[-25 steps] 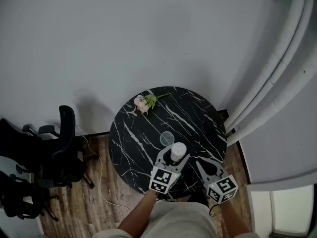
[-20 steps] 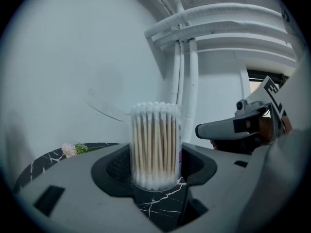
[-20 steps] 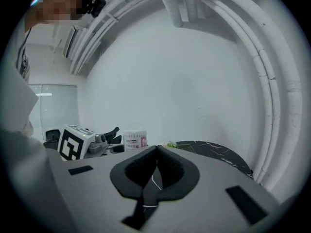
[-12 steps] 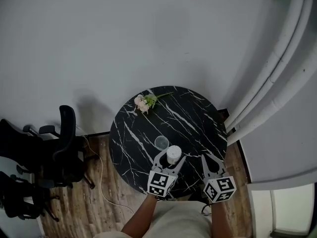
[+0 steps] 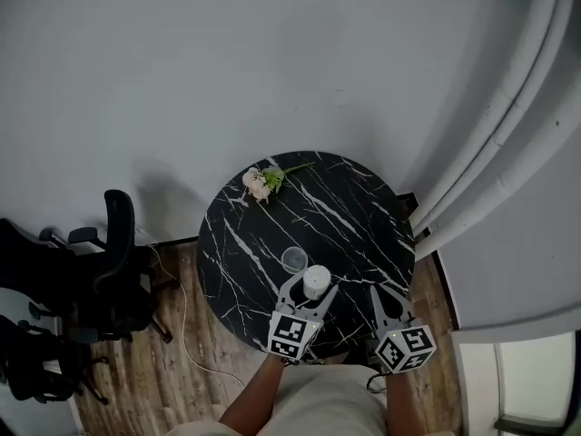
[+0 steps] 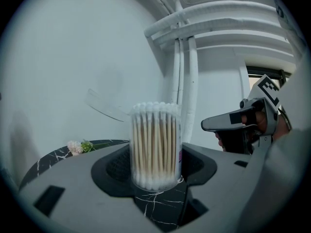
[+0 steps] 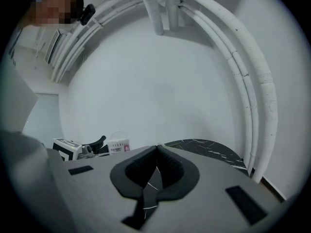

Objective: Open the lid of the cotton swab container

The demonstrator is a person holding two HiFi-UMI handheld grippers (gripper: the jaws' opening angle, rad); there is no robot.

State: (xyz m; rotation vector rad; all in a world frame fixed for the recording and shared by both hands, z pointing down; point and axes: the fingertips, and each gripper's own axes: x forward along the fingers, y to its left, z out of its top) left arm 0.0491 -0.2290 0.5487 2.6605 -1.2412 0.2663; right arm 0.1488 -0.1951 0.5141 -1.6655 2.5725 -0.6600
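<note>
A clear round cotton swab container stands on the black marble table near its front edge. Its hinged clear lid is flipped open and tilts away to the far left. In the left gripper view the container is full of swabs, their tips bare at the top, with the lid hanging off behind. My left gripper is shut on the container's sides. To the right, my right gripper is shut and empty, apart from the container.
A small bunch of pink flowers lies at the table's far left rim. Black office chairs stand on the wooden floor at the left. White pipes run along the wall at the right.
The left gripper has drawn the container, lid open, a little left and toward me. The right gripper's jaws have come fully together and it has shifted slightly.
</note>
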